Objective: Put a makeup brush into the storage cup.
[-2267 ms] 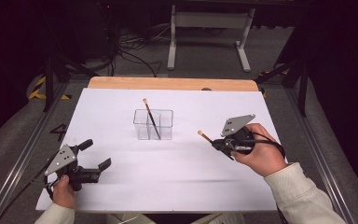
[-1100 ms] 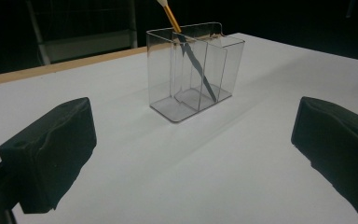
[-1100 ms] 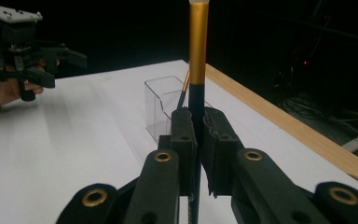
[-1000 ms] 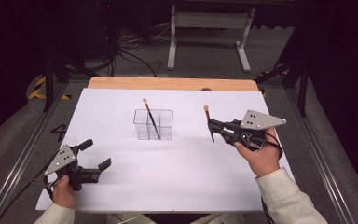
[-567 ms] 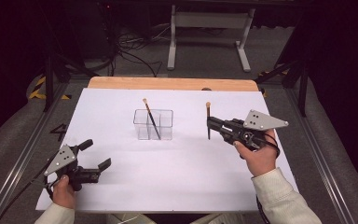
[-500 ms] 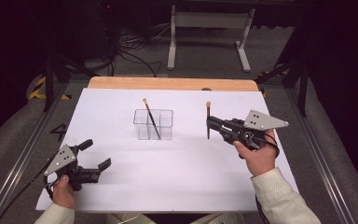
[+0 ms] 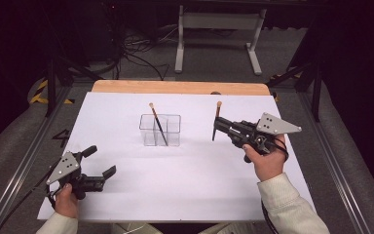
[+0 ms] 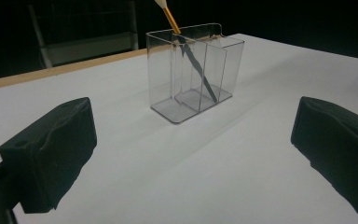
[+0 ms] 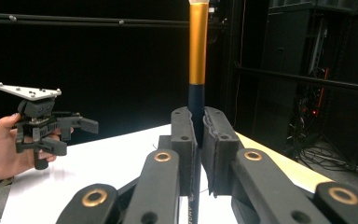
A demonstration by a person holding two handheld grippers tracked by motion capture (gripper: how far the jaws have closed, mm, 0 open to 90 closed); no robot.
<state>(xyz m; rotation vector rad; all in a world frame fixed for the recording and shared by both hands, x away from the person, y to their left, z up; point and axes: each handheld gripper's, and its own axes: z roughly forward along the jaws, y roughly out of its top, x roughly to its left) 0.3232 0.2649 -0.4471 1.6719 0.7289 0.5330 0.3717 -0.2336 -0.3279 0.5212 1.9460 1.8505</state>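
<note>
A clear plastic holder (image 7: 168,131) with compartments stands mid-table on the white sheet (image 7: 185,185). A dark brush (image 7: 158,126) with a gold band leans in it. The left gripper view has the holder (image 8: 168,79) and its brush (image 8: 171,21) straight ahead. My right gripper (image 7: 217,128) hovers right of the holder, shut on a second brush (image 7: 217,113) held upright. In the right gripper view that brush (image 9: 197,56) rises from between the closed pads (image 9: 216,140). My left gripper (image 7: 101,161) rests at the sheet's front left, open, with nothing between its pads (image 8: 51,154).
The sheet covers a wooden tabletop (image 7: 175,87) whose far edge shows. Metal rails (image 7: 24,165) run along both sides. A white stand (image 7: 216,29) and cables lie on the dark floor beyond. The left gripper (image 9: 42,123) appears far off in the right gripper view.
Since the earliest frame my right gripper has lifted and turned its brush from slanting leftward to standing upright. Over the last half second it has held still. The left gripper has not moved.
</note>
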